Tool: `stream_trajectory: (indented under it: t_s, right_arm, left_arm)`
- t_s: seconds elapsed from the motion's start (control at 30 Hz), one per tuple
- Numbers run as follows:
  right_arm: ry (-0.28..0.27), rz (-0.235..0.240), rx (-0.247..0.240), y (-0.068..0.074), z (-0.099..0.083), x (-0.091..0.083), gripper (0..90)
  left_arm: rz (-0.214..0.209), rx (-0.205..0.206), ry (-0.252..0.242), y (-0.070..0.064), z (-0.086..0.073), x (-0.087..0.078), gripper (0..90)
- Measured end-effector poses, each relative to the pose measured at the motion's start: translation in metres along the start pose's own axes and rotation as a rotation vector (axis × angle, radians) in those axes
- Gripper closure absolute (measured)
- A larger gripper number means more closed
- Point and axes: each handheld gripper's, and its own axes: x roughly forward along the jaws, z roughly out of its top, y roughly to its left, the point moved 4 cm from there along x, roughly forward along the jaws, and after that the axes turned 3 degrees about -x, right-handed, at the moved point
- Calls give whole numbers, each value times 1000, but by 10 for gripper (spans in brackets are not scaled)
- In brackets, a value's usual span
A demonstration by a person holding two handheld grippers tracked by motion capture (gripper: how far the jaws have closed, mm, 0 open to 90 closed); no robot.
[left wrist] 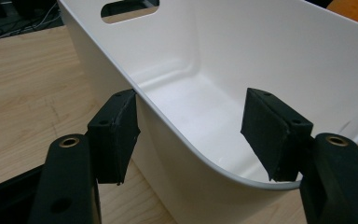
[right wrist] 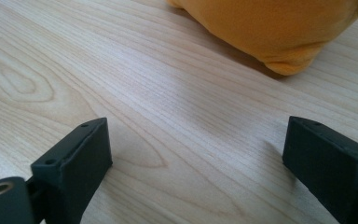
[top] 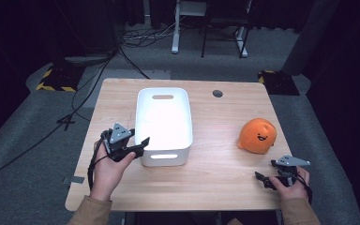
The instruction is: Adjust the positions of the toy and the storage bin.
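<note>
A white plastic bin (top: 164,124) with handle slots stands in the middle of the wooden table (top: 215,178). My left gripper (top: 138,146) is open at the bin's near left corner. In the left gripper view the bin's rim (left wrist: 168,121) runs between the jaws of my left gripper (left wrist: 193,135), one outside the wall and one inside; the bin is empty. An orange plush toy (top: 258,136) with a smiling face sits on the right side. My right gripper (top: 262,179) is open near the front right, low over bare wood. The right gripper view shows the plush (right wrist: 270,28) ahead of my right gripper (right wrist: 205,158).
A small grey round cap (top: 218,93) sits in the table near its far edge. Beyond the table lie cables, desk legs (top: 176,28) and yellow-black striped floor plates (top: 56,79). Dark curtains surround the area.
</note>
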Motion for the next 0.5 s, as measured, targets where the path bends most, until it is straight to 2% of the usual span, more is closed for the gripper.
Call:
stream_trajectory:
  t_s: [0.1, 0.3, 0.37, 0.47, 0.5]
  right_arm:
    - [0, 0, 0, 0, 0, 0, 80]
    - [0, 0, 0, 0, 0, 0, 80]
    - [0, 0, 0, 0, 0, 0, 80]
    - [-1, 0, 0, 0, 0, 0, 81]
    - [-1, 0, 0, 0, 0, 0, 81]
  left_arm:
    - [-20, 7, -11, -13, -2, 0, 364]
    - [-91, 16, -40, -36, -9, 0, 337]
    - [-95, 18, -39, -40, -10, -1, 336]
    - [-109, 24, -43, -53, -13, -2, 335]
    - [-109, 24, -43, -53, -13, -2, 335]
